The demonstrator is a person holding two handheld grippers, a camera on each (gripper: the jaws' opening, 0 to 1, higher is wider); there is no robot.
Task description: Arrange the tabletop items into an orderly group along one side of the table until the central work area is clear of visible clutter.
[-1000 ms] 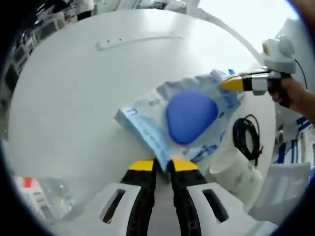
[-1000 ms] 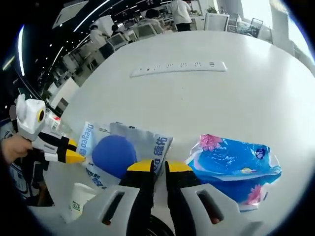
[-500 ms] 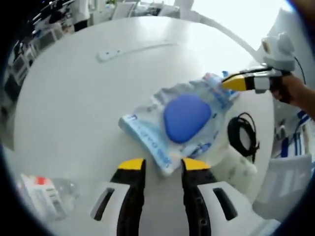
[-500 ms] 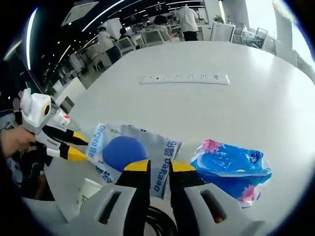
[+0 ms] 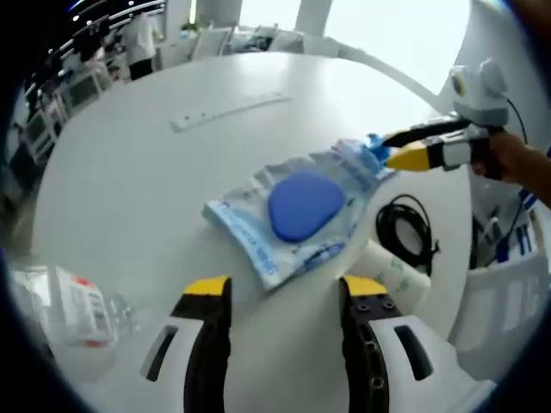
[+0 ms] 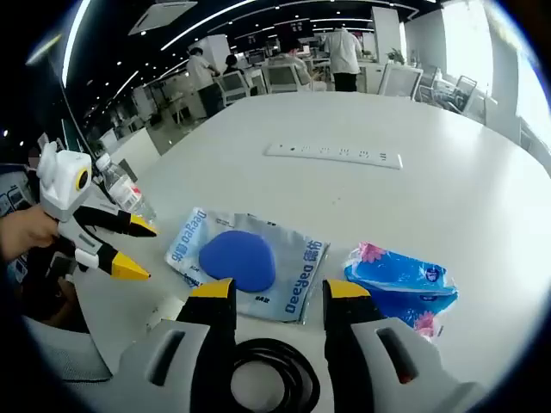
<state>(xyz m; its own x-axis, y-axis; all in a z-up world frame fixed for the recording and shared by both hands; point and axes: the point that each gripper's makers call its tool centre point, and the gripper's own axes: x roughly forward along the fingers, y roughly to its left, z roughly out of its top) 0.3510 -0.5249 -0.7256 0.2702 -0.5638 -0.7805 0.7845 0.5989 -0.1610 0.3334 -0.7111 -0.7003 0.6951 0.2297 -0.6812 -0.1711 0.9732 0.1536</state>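
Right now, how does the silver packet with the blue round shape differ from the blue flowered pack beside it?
The silver packet lies flat and wide; the blue flowered pack is puffy and smaller. The silver packet is pale grey with blue lettering and a plain blue shape; the flowered pack is bright blue with pink flowers. Both rest on the white table, ungripped.

Open office behind a round white table [image 6: 482, 198]

Ceiling light strips [image 6: 215, 15] overhead — dark ceiling, rows of desks and chairs [image 6: 280, 77] with people [image 6: 344, 53] standing among them. Bright windows [image 5: 405, 34] and a white column [image 5: 312, 15] at the far side — glare across the tabletop.
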